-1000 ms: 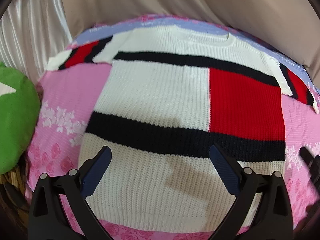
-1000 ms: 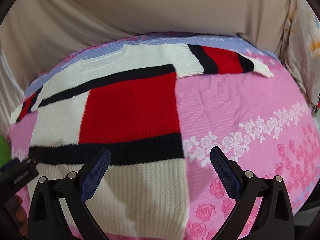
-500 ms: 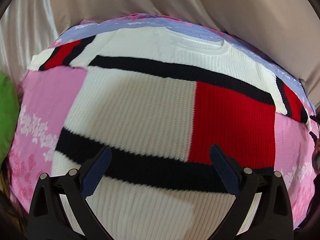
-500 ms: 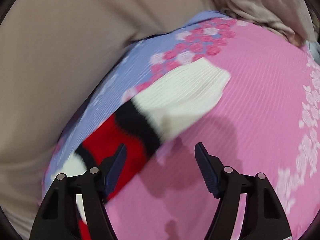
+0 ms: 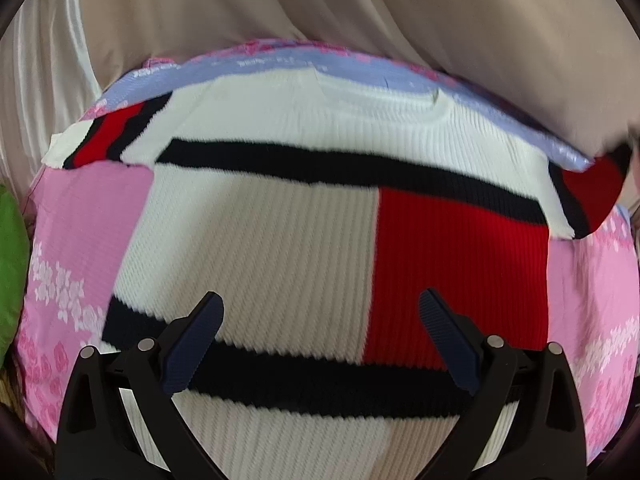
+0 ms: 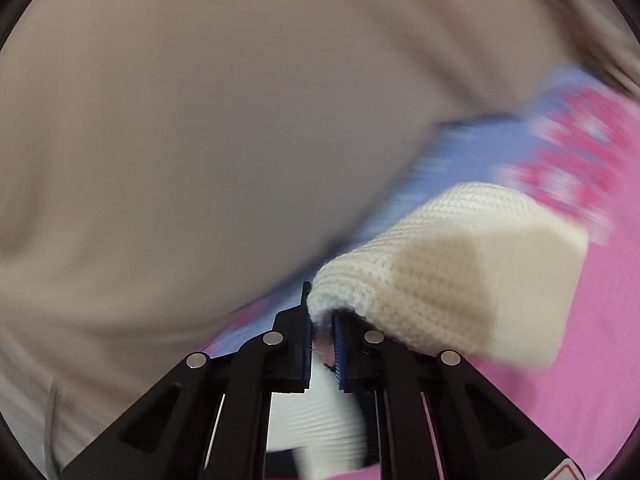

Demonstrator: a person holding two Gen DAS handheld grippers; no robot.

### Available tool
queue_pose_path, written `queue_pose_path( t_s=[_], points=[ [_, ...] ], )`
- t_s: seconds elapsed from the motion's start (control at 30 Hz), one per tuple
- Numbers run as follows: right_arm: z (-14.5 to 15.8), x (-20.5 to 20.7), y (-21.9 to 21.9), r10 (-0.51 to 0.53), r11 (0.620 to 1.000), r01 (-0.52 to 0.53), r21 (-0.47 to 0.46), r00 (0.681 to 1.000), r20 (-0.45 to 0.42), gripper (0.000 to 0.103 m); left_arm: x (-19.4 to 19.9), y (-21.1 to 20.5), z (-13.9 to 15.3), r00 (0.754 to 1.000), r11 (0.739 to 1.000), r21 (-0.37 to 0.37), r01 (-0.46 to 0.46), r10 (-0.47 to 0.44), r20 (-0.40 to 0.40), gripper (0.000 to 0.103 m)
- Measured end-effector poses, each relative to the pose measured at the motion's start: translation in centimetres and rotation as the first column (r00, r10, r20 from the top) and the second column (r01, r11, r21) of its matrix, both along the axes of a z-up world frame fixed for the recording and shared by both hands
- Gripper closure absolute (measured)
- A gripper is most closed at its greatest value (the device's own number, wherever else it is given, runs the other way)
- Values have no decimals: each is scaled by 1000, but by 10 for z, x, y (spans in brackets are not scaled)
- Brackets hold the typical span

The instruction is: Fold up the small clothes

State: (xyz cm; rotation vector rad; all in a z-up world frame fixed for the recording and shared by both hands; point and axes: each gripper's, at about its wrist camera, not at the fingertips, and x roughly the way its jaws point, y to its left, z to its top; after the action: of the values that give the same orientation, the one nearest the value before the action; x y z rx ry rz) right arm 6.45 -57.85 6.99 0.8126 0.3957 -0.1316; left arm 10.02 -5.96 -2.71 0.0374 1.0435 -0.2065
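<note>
A small knit sweater, white with black stripes and a red block, lies flat and face up on a pink flowered sheet. My left gripper is open and empty, hovering over the sweater's lower middle. My right gripper is shut on the white cuff of the sweater's right sleeve, lifted off the sheet. In the left wrist view that sleeve rises at the far right edge; the left sleeve lies flat.
Beige draped fabric hangs behind the bed. A blue flowered band runs along the sheet's far edge. A green cushion sits at the left edge.
My right gripper closed on the right sleeve's cuff and raised it. My left gripper moved forward over the sweater, still open.
</note>
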Motion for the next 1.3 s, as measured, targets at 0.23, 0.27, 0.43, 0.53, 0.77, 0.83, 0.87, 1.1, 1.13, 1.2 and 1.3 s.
queue_pose_path(
  t_s=[0.23, 0.27, 0.43, 0.53, 0.77, 0.83, 0.87, 1.1, 1.13, 1.2, 1.3],
  points=[
    [-20, 99, 220, 452, 858, -482, -178, 873, -185, 79, 38, 31, 16, 998, 985, -160, -70, 67, -23, 7],
    [-36, 101, 231, 445, 857, -485, -172, 867, -226, 79, 46, 36, 15, 996, 980, -179, -85, 79, -37, 7],
    [-89, 43, 203, 216, 956, -267, -119, 920, -328, 69, 92, 39, 6, 993, 951, -291, -107, 85, -88, 6],
    [-108, 18, 164, 54, 975, -145, -167, 888, -457, 60, 132, 24, -14, 988, 944, -308, -122, 86, -127, 6],
    [-136, 15, 155, 26, 951, -184, -250, 849, -527, 45, 194, -7, -58, 974, 940, -276, -203, 164, -157, 41],
    [-143, 17, 164, 41, 941, -211, -266, 849, -527, 47, 200, -18, -57, 980, 951, -267, -154, 112, -163, 94],
    [-143, 25, 164, 55, 940, -218, -262, 856, -514, 52, 203, -19, -54, 979, 945, -289, -151, 103, -176, 96],
    [-89, 13, 169, 67, 944, -166, -286, 943, -326, 93, 185, 19, 3, 987, 939, -313, -143, 160, 29, 97],
    [-105, 15, 168, 73, 941, -189, -281, 924, -376, 93, 186, 24, -5, 984, 949, -270, -161, 174, 23, 97],
    [-155, 20, 157, 87, 953, -217, -210, 863, -497, 93, 195, 31, -42, 979, 954, -225, -198, 182, -93, 97],
    [-143, 14, 149, 75, 966, -175, -189, 893, -444, 93, 194, 35, -65, 976, 953, -222, -207, 184, -116, 96]
  ],
)
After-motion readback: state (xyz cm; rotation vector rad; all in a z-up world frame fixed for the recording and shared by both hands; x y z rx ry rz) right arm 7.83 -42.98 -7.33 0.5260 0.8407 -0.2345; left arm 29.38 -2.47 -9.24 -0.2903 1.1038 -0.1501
